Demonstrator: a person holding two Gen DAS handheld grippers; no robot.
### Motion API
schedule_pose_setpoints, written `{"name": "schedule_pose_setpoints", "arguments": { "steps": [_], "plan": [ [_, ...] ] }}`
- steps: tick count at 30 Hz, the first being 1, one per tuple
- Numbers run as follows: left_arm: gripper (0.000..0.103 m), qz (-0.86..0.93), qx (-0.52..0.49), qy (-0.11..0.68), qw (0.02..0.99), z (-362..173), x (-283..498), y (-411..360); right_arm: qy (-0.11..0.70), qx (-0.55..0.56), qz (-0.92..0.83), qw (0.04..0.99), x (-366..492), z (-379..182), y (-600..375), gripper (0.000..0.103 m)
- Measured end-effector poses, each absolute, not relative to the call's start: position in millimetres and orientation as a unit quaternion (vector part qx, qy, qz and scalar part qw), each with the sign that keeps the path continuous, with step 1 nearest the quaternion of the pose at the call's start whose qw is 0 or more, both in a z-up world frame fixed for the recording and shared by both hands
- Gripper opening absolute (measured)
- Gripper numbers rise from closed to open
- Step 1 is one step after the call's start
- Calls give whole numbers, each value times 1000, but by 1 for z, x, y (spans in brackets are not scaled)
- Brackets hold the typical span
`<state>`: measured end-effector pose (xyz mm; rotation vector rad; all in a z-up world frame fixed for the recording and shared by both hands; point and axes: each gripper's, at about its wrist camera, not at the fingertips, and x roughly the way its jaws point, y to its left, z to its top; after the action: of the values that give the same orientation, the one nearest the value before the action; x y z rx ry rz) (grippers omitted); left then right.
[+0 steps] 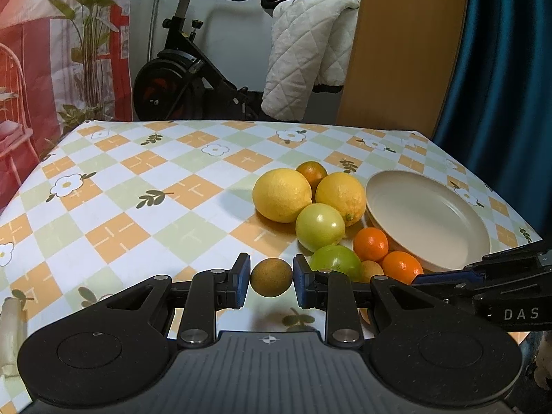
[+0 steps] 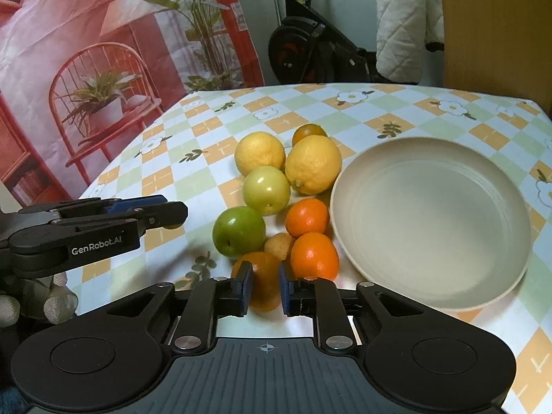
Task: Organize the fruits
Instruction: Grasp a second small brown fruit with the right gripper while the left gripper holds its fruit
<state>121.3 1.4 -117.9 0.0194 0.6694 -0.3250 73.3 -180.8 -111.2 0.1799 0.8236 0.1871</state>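
Two handheld grippers are working a pile of fruit beside an empty cream plate (image 2: 431, 220) on a checked, flower-printed tablecloth (image 1: 145, 186). The left gripper (image 1: 271, 277) is clamping a small brown round fruit (image 1: 271, 277) between its blue pads, well to the left of the plate and at the near edge of the pile. The right gripper (image 2: 265, 286) is standing nearly closed around a dull orange fruit (image 2: 265, 284) just left of the plate's near rim; the pads are sitting hard against its sides, though whether they are truly pressing or only brushing it is hard to judge.

The step in hand appears to be the pick-up: both fruits are gripped or close to it, and nothing is lying on the plate yet. The next move probably calls for carrying each fruit rightward over the plate's rim and lowering it before the pads let go, without nudging the two bright oranges (image 2: 312, 253) resting against that rim.

Left of the plate, two lemons (image 2: 312, 165), a pale yellow-green fruit (image 2: 266, 189) and a green apple (image 2: 238, 231) are waiting, along with a dark orange fruit (image 2: 308, 131) half hidden behind the lemons. A small tan fruit (image 2: 278, 245) is partly screened by its neighbours. A gloved hand (image 2: 51, 305) is cut off at the left edge.
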Motion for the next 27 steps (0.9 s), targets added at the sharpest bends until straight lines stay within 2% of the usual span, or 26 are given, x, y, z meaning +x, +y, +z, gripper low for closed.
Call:
{"name": "schedule_pose_setpoints", "arguments": {
  "steps": [14,20,27],
  "plan": [
    [28,-160,13,333,929,-122,119,1,398,90,96,908,76,-114,-176,21],
    [28,-162,12,334,928,-122,118,1,411,106,102,900,78,-119,-178,27],
    [28,-156,7,336,929,-123,120,2,403,108,114,901,81,-119,-177,25]
  ]
}}
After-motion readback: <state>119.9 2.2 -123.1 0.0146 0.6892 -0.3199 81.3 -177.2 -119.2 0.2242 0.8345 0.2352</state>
